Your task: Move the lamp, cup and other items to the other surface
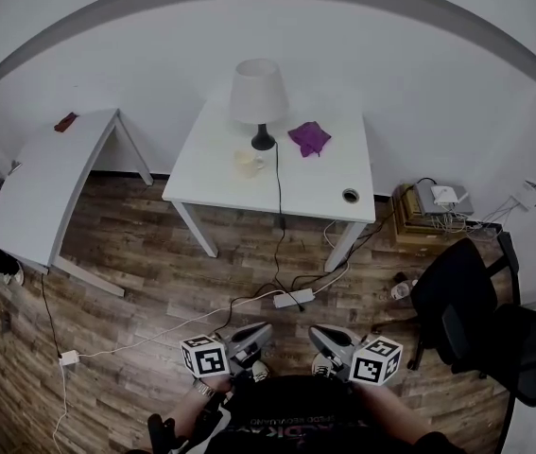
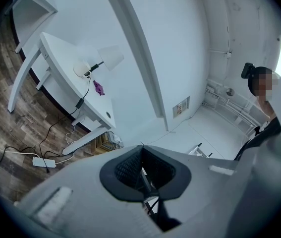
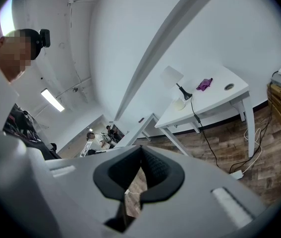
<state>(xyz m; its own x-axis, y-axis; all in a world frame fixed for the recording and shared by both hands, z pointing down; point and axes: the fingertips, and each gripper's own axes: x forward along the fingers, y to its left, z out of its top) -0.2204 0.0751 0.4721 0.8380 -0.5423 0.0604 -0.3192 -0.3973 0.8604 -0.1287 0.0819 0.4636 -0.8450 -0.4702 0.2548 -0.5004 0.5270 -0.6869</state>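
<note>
A: Nearest first; left gripper (image 1: 253,334) and right gripper (image 1: 322,337), low in the head view, side by side in front of the person; jaws?

B: Both pairs pressed together, nothing between them; both over the wood floor (image 1: 154,282), well apart from every item.

A: Task things?

B: All on the middle counter (image 1: 324,192) against the wall; lamp (image 1: 257,97) upright toward the back; cup (image 1: 248,164) just in front of its base; purple cloth (image 1: 308,137) just right of the base.

A: Other surface?

B: Likely the angled counter (image 1: 41,187) at left; a small reddish item (image 1: 66,121) at its far corner.

A: Step in hand?

B: Approach, I'd judge; nothing lifted yet. To do it well: get close to the counter's front edge; spread the jaws before reaching in, not at contact. The cord (image 1: 278,216) drops off the front edge to a power strip (image 1: 293,298) on the floor; its slack may limit the carry. Take the cup first so the cord can't sweep it; grip the lamp on the stem under the shade; keep it upright.
</note>
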